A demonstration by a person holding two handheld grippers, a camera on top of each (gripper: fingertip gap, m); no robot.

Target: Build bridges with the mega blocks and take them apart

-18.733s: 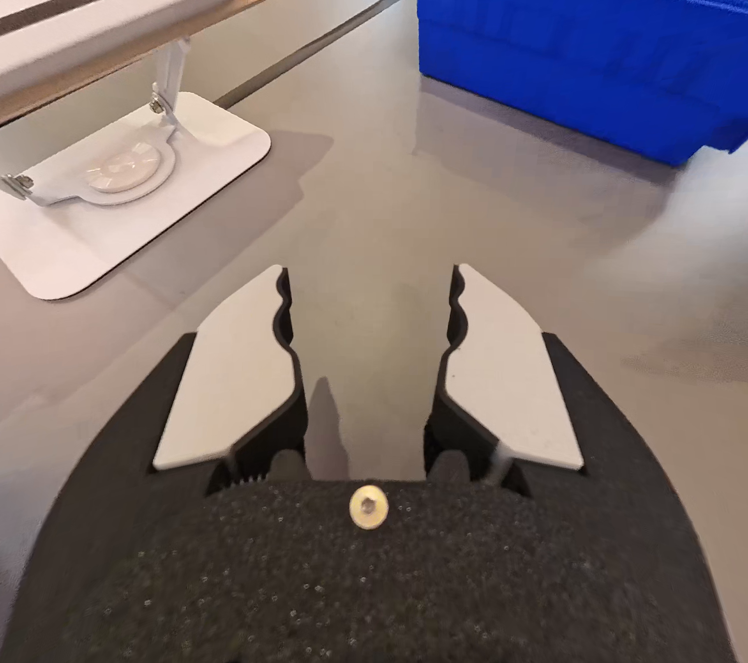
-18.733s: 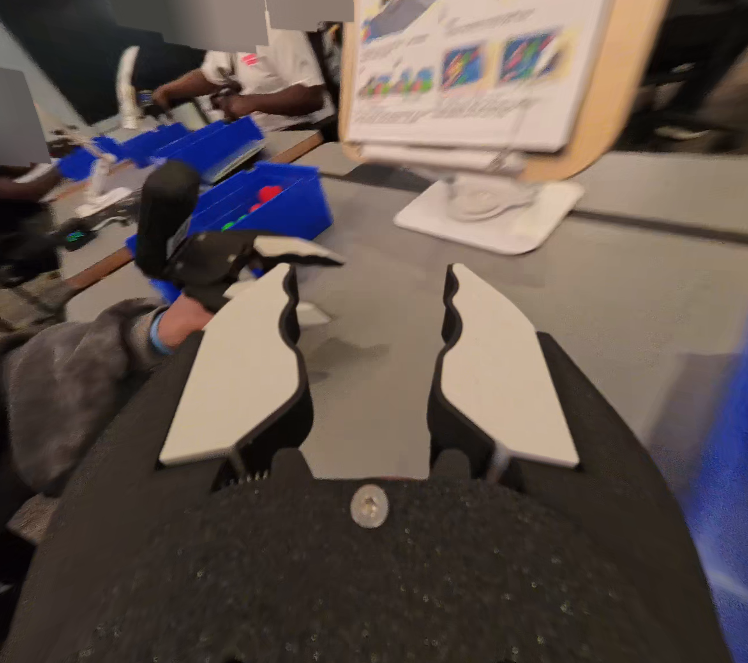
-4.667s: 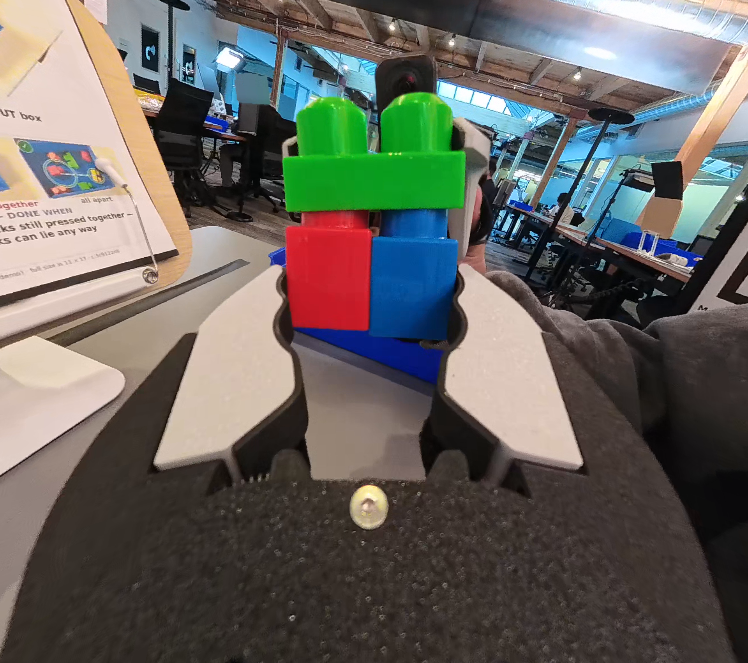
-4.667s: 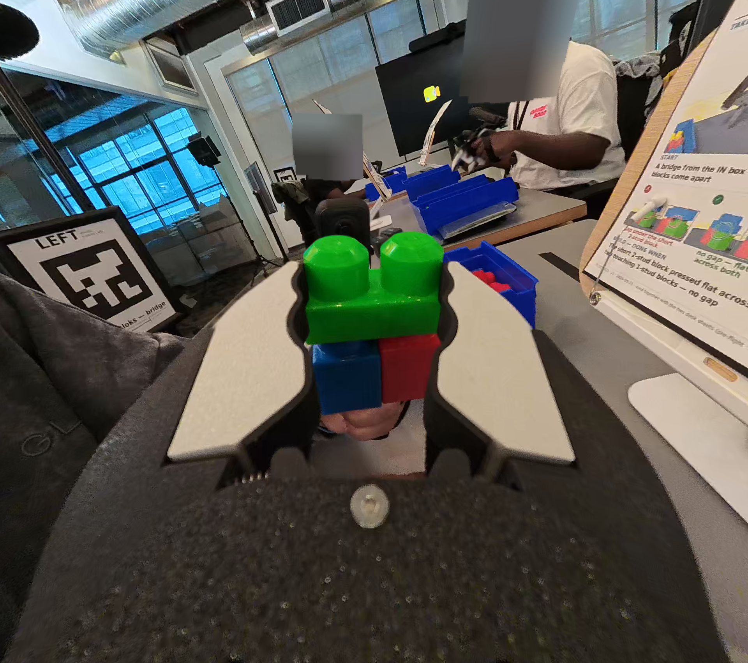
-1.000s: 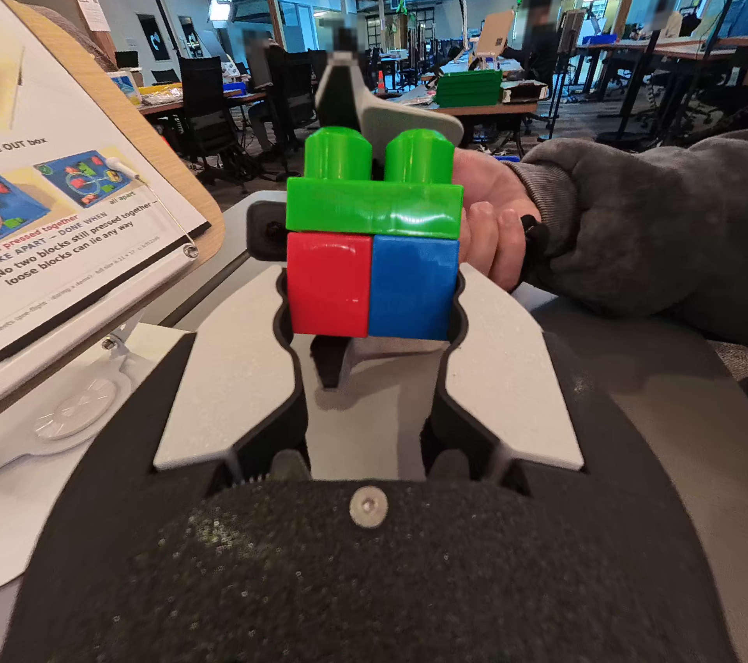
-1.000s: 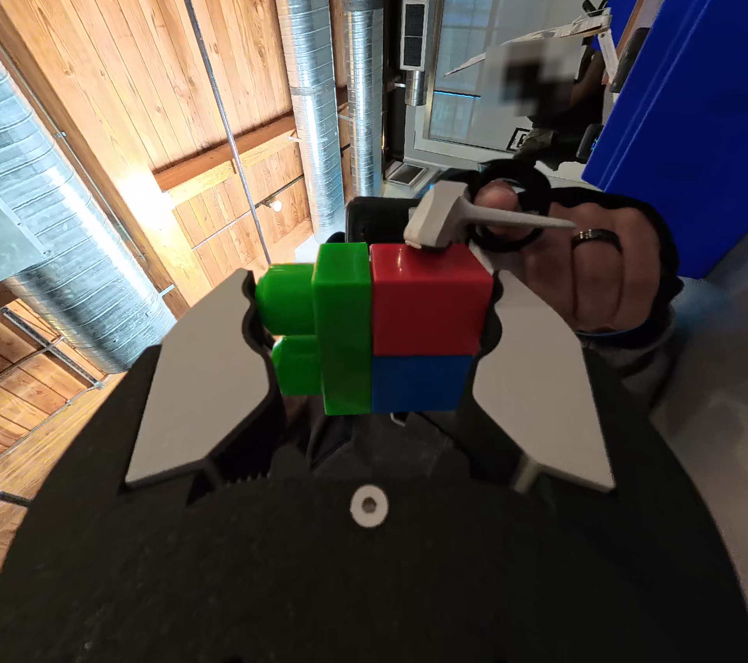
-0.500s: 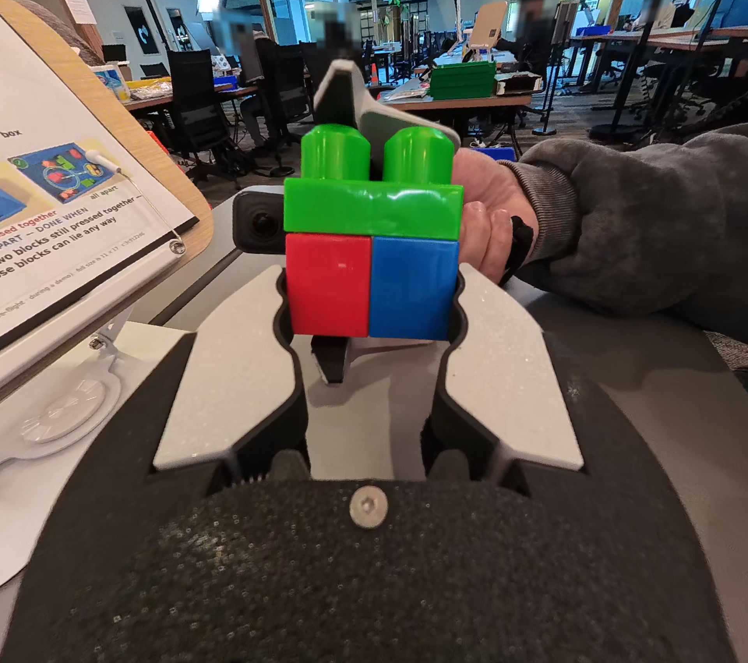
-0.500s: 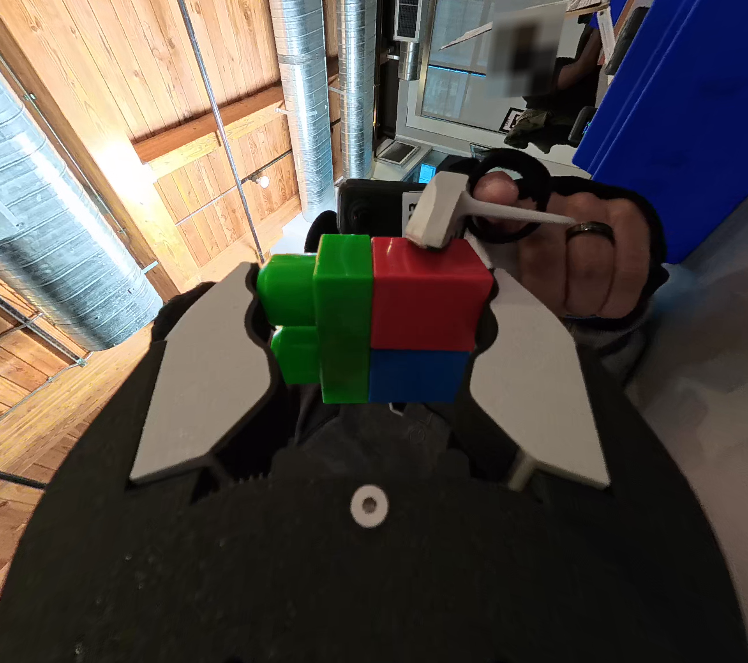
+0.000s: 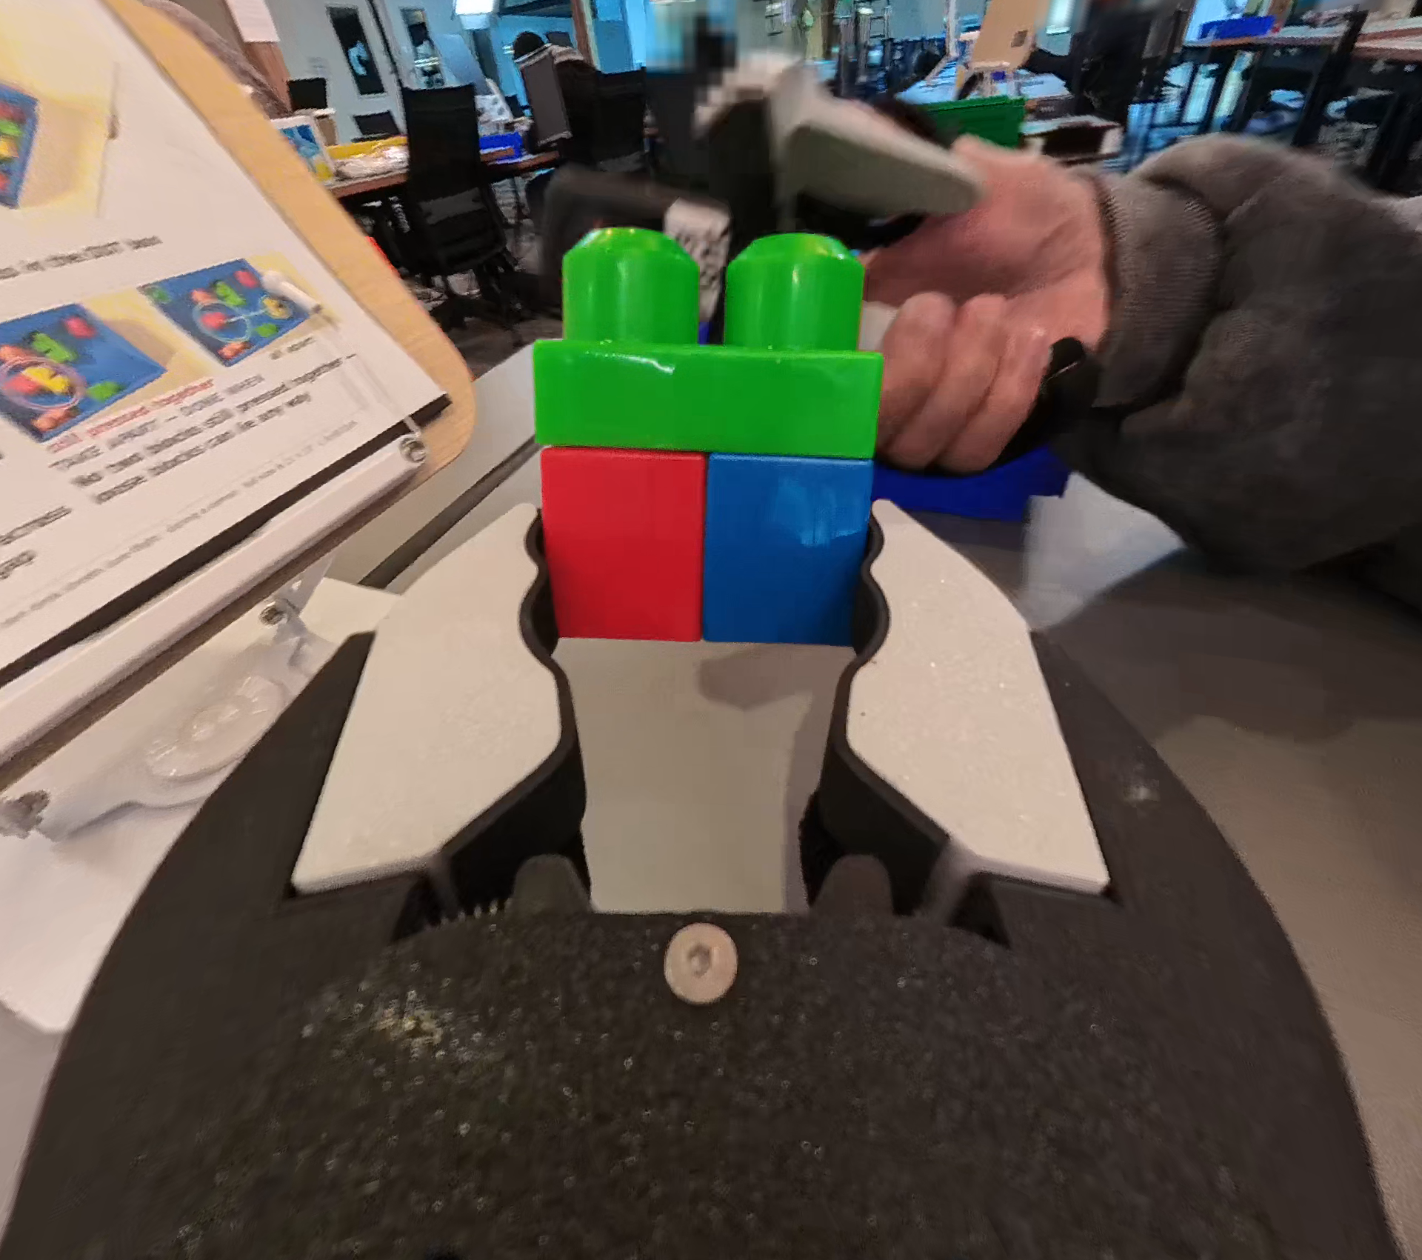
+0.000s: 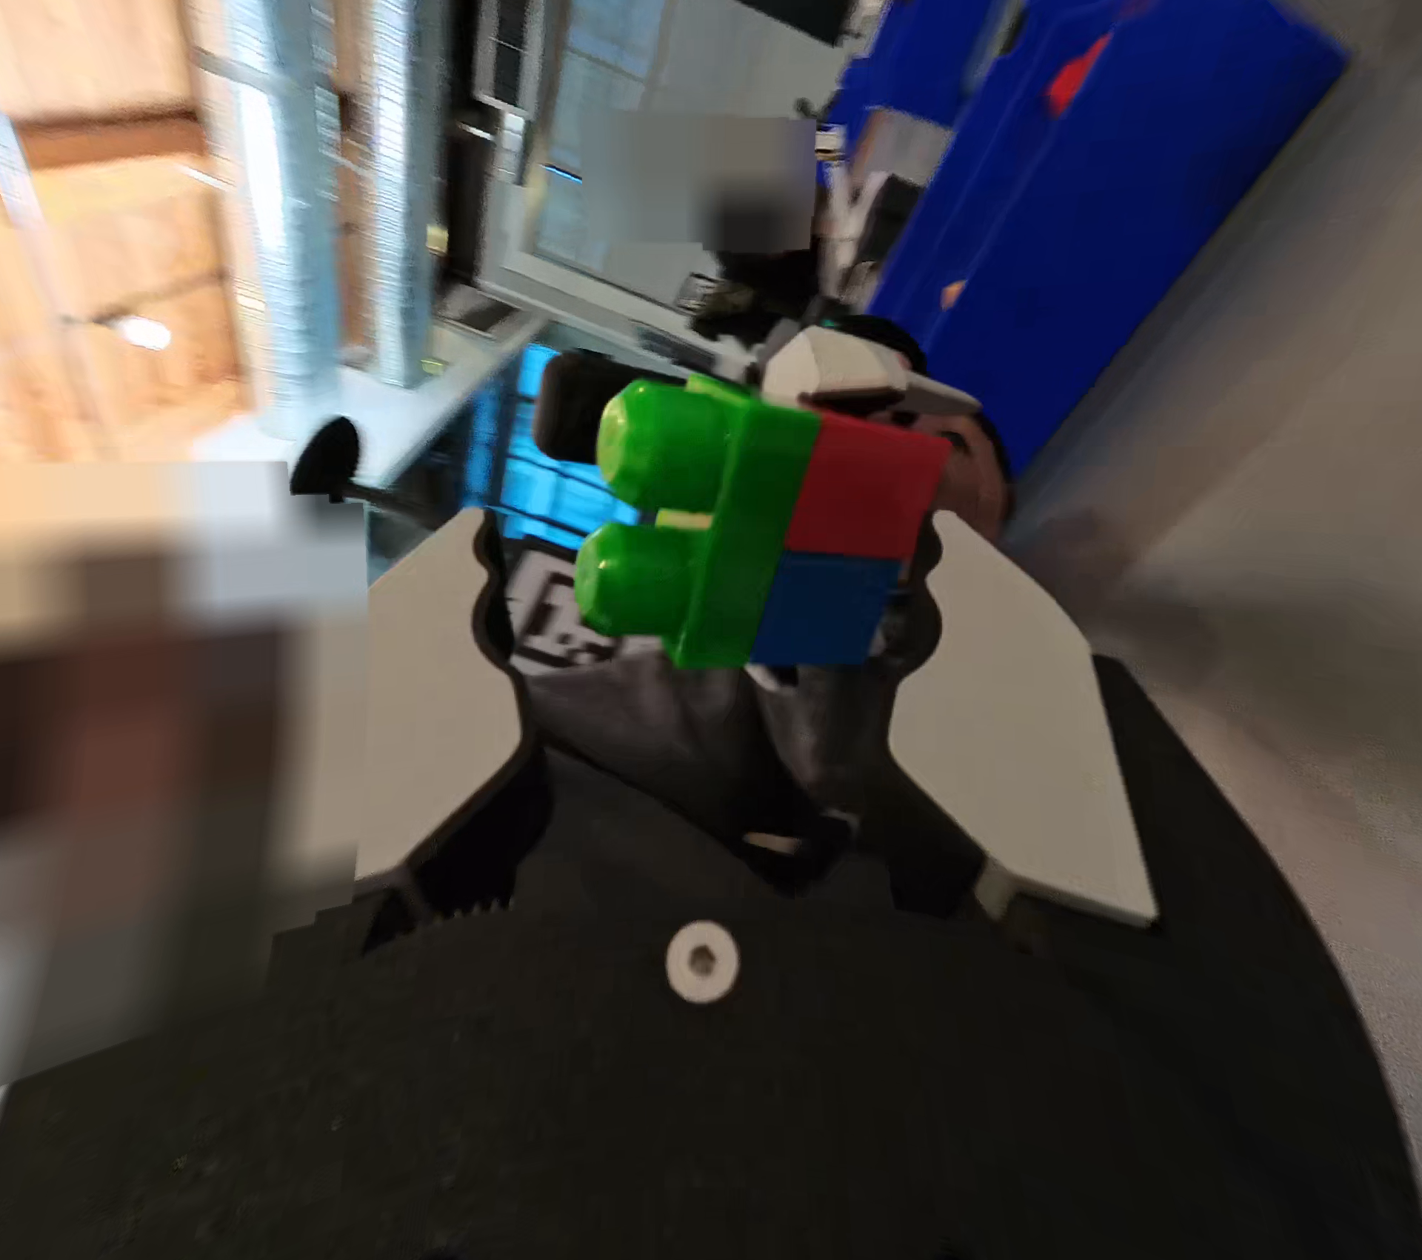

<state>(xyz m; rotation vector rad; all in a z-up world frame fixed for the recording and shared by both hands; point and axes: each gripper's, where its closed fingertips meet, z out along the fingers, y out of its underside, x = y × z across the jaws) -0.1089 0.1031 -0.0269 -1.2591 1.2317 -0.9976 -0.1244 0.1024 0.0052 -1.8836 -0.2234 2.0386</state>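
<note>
Bridge built: green block (image 9: pixel 708 403) sitting across red block (image 9: pixel 623 542) and blue block (image 9: pixel 781 546). Left gripper (image 9: pixel 704 576) is clamping those two; right gripper (image 10: pixel 712 596) is gaping, gripping nothing. Disassembly pending.

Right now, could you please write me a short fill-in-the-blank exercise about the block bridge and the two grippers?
1. The left gripper is clamped on the red block and the ____ block beside it.
2. The green block spanning both has ____ studs on top.
3. The right gripper has its jaws ____, gripping nothing.
4. Behind the bridge stands a ____ bin.

Missing words: blue; two; open; blue
</note>
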